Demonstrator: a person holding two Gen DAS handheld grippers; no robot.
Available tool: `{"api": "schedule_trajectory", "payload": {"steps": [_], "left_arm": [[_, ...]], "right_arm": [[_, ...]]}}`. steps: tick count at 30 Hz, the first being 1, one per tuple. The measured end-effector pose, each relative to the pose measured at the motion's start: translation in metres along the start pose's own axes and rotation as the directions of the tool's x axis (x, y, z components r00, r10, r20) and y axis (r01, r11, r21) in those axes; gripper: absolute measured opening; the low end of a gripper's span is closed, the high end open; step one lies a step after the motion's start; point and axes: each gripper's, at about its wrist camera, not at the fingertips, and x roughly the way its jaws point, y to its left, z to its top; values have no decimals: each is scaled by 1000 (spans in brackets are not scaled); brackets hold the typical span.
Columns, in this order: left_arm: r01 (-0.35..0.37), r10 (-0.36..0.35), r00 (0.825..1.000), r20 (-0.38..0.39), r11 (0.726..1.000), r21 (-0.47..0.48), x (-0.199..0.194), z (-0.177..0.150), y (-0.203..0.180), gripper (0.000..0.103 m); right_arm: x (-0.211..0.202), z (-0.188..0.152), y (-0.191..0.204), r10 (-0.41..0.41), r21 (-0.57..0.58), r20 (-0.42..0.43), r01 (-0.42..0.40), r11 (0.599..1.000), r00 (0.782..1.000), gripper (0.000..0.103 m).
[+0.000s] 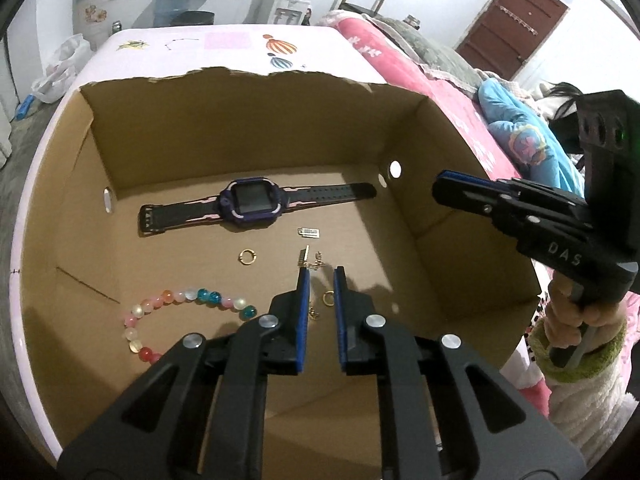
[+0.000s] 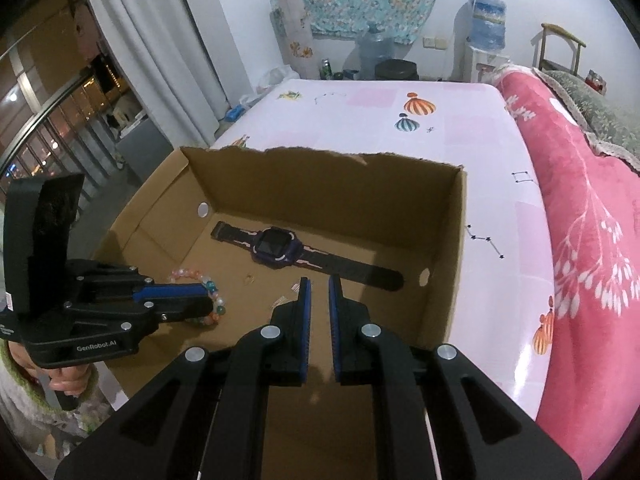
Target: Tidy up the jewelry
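Jewelry lying loose on the floor of an open cardboard box (image 1: 256,128), which is sitting on a bed with a pale printed sheet (image 2: 440,120).

Left claw (image 1: 319,280): hanging low inside the box, blue-padded fingers standing a little apart and gripping nothing. One gold ring (image 1: 328,298) is showing in the gap between them, and a tangle of gold chain (image 1: 311,261) is lying just beyond the tips; whether the fingers are touching either, I cannot tell.

Right claw (image 2: 318,286): hovering above the box's near right side, fingers likewise slightly parted and empty.

Further out from the left claw: a second gold ring (image 1: 248,257) lying to the left of the chain, a small silver tag (image 1: 309,232) lying past the chain, and a bracelet of pink, white, blue and red beads (image 1: 176,312) curving at the near left. A purple smartwatch (image 1: 254,205) with its dark strap is stretching flat along the far side.

Beside the bed sheet, a pink blanket (image 2: 580,216) is lying on the right.
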Motion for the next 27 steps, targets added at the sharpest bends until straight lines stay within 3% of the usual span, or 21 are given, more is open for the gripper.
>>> {"api": "schedule_trajectory", "payload": {"steps": [4,9,12,17,20,22,23,27], "left_arm": [[-23,23,999,42,1000,2,-11,-4,1,21],[-45,43,989,141,999,15,-43,-15,1,29],[-62,54,974,221,998,30,-71,-29,-2,44],[-111,87,954,288,991,69,-108,-54,-13,68],[-147,112,947,301,984,97,-123,-75,-20,77],[-174,136,942,307,980,97,-131,-90,-22,80],[-185,148,940,309,978,92,-134,-97,-22,86],[-211,182,940,287,975,70,-133,-131,-21,87]], "right_arm": [[-12,-1,-4,2,25,36,-3,1000,999,11],[-38,-12,-4,-8,56,119,1,998,993,26],[-56,-22,-2,-11,83,163,-3,997,987,32],[-95,-50,10,-19,109,271,-11,994,962,54],[-113,-72,20,-23,123,315,-17,992,949,66],[-120,-88,26,-37,130,332,-7,991,942,69],[-124,-99,31,-49,135,338,3,991,940,71],[-128,-133,40,-73,166,334,17,986,940,73]]}}
